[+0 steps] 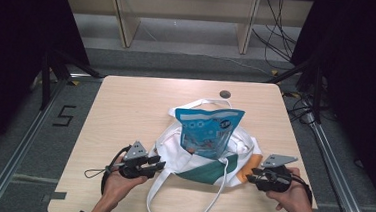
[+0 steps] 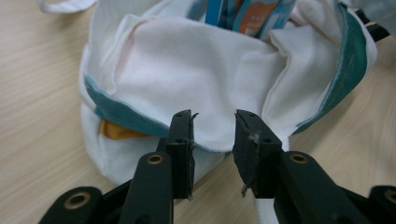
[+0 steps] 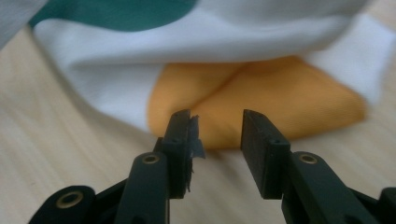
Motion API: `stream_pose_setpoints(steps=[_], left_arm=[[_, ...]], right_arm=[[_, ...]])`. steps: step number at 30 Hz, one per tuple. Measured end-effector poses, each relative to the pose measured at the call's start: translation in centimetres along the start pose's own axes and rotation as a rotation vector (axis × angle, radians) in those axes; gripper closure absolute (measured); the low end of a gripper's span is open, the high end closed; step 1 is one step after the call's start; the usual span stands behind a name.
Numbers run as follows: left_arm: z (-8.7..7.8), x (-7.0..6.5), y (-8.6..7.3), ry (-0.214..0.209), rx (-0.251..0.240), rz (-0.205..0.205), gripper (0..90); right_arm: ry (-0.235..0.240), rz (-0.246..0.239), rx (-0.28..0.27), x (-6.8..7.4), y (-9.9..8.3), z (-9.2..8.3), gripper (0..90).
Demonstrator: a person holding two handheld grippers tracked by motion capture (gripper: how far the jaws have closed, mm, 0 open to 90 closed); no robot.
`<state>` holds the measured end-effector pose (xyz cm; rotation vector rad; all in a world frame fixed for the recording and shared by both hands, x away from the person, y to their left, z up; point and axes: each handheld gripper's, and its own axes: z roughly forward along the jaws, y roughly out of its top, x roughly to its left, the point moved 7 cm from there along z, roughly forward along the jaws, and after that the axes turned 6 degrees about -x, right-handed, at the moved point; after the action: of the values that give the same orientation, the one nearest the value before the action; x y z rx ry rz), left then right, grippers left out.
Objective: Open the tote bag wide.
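Left gripper: you hold it at the near left of the table, jaws parted with a clear gap and nothing clamped; it points right, at the tote bag.
Left gripper's own view: your jaws stand just short of the bag's white fabric, with the teal trim of the mouth curving to either side; whether the tips touch the cloth cannot be told.
Right gripper: you hold it at the near right, jaws apart, gripping nothing, pointing left at the bag's orange corner.
Right gripper's own view: the orange patch lies right ahead of your parted jaws, on the tabletop, not pinched.
Tote bag: white with teal and orange patches, lying in the middle of the wooden table, between your two grippers, its mouth open.
Snack pouch: blue, standing up out of the bag's mouth, top edge clear of the fabric.
Handles: long white straps trailing toward you over the near table edge.
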<state>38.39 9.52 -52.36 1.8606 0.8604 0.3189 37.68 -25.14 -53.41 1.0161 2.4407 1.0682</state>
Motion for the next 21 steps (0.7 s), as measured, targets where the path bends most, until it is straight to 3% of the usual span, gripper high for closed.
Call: stream_pose_setpoints(steps=[1,2,3,4,7,8,13,14,15,16,18,21], left_arm=[[0.0,0.0,0.0,0.000,0.000,0.000,68.6],[0.6,-0.1,-0.3,-0.004,0.019,0.032,69.9],[1.0,-0.2,-0.4,0.003,0.012,0.027,71.5],[1.2,0.2,-0.6,0.005,0.047,0.077,73.8],[2.0,0.3,-1.1,0.019,0.065,0.079,75.6],[2.8,0.4,-1.7,0.043,0.084,0.089,75.9],[3.7,0.6,-1.6,0.077,0.108,0.086,76.0],[4.3,0.6,-1.4,0.101,0.103,0.111,75.9],[4.5,0.8,-1.3,0.099,0.107,0.129,75.9],[4.6,0.9,-1.1,0.105,0.112,0.120,75.9],[4.9,1.3,-0.9,0.108,0.111,0.128,75.9],[5.9,2.9,-0.2,0.143,0.102,0.088,76.2]], right_arm=[[0.007,-0.014,-0.010,0.5,0.1,0.4,68.1],[0.015,-0.030,-0.008,1.0,0.3,0.7,71.3],[0.021,-0.054,-0.017,1.3,0.5,1.1,74.2],[0.022,-0.051,-0.010,1.6,0.5,1.5,78.5],[0.006,-0.075,0.013,1.6,0.4,2.5,82.5],[0.003,-0.070,0.021,1.6,0.4,3.3,85.6],[-0.025,-0.077,0.013,1.0,0.7,3.9,87.2],[-0.039,-0.078,-0.006,0.6,1.0,4.3,88.2],[-0.036,-0.076,0.025,0.4,1.0,4.1,88.2],[-0.054,-0.072,-0.010,0.1,1.4,4.7,88.2],[-0.067,-0.079,0.007,-0.5,1.8,5.1,88.3],[-0.071,-0.071,0.002,-1.5,2.7,6.0,88.2]])
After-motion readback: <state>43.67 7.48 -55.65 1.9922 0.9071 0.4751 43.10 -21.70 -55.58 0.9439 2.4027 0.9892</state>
